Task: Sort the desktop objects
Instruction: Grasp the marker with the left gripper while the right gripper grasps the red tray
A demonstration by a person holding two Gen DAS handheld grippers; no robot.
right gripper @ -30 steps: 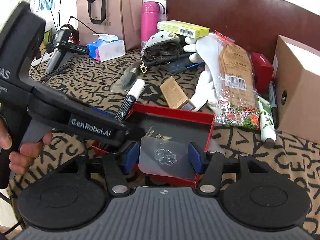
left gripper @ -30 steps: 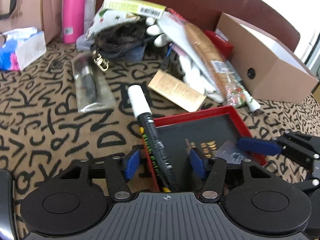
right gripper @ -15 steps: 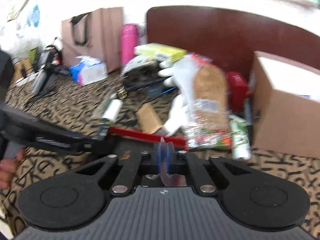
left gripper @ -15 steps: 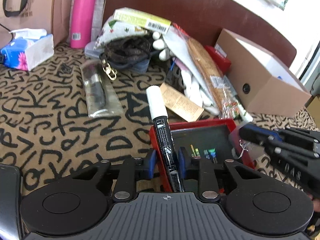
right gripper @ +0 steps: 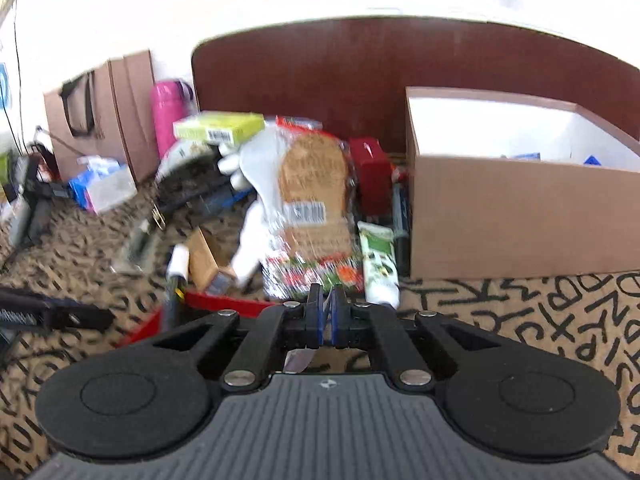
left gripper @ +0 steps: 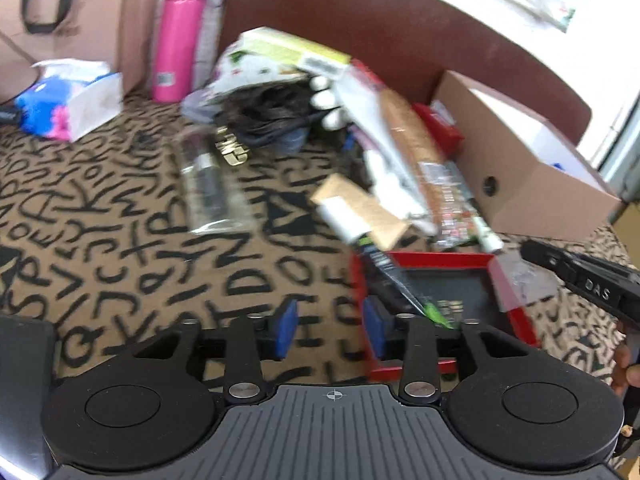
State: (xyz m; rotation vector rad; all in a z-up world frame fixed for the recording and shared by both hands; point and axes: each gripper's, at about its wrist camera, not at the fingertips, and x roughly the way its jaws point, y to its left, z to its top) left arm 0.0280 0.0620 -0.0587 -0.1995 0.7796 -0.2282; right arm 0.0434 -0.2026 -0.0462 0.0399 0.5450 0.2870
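My left gripper (left gripper: 330, 330) is open and empty, just left of a red tray (left gripper: 514, 304). A black marker with a white cap (left gripper: 372, 252) leans across the tray's left rim. My right gripper (right gripper: 327, 316) is shut on a thin clear plastic packet (right gripper: 298, 360), lifted above the tray (right gripper: 228, 304). In the left wrist view the packet (left gripper: 524, 280) hangs at the tray's right side under the right gripper's black body (left gripper: 580, 280). The left gripper's body (right gripper: 52, 314) shows at the left edge of the right wrist view.
An open cardboard box (right gripper: 516, 212) stands at the right. A pile of packaged goods, white gloves (right gripper: 256, 208), an insole pack (right gripper: 312, 208) and a green tube (right gripper: 378, 264) lies behind the tray. A pink bottle (left gripper: 180, 36), tissue pack (left gripper: 68, 100) and paper bag (right gripper: 100, 116) stand far left.
My left gripper let go of the marker and opened; the marker now leans on the tray's rim. My right gripper rose and turned toward the cardboard box with the packet.
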